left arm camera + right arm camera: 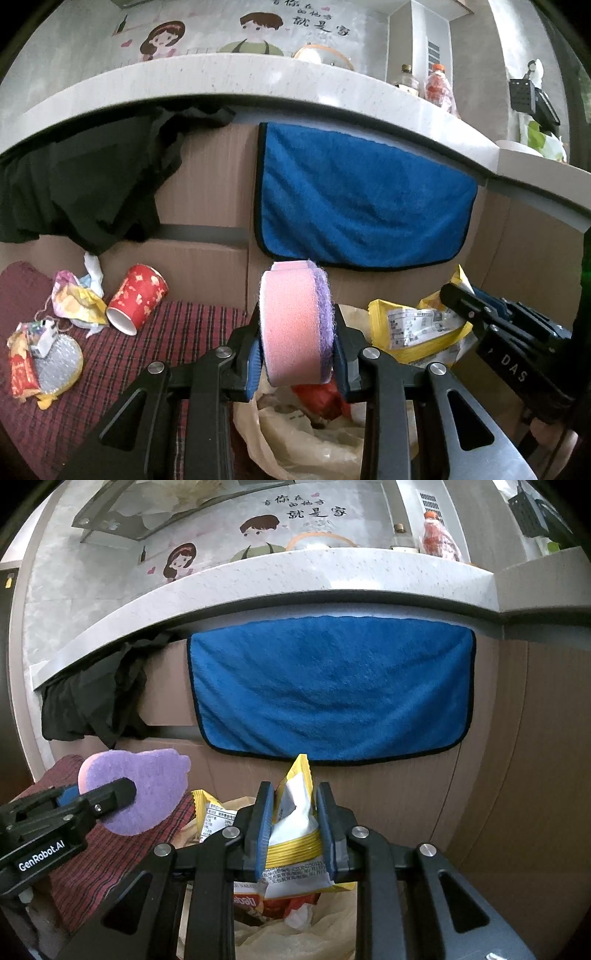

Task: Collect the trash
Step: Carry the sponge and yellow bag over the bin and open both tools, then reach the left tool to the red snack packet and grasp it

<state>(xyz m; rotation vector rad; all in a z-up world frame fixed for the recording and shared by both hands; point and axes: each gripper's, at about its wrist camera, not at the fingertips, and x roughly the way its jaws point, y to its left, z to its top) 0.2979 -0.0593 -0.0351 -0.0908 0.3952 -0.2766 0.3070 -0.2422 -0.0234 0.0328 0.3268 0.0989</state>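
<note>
Two grippers, each pinching one piece of trash above one translucent beige plastic bag (295,435).

At lower centre the left gripper (297,350) clamps one pink-and-purple foam sponge (291,325); the right gripper (291,827) pinches one yellow-and-white snack packet (295,834). Left of them, on the red striped cloth (147,350), lie one red paper cup (136,299) and two clumps of crumpled wrappers (74,299). Beyond, one blue towel (362,203) and one black garment (85,184) hang under the pale counter (221,81).

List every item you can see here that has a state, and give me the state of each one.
left gripper: shut on the sponge
right gripper: shut on the yellow wrapper
plastic bag: open, trash inside
red paper cup: lying on its side
blue towel: hanging flat
black cloth: hanging crumpled
</note>
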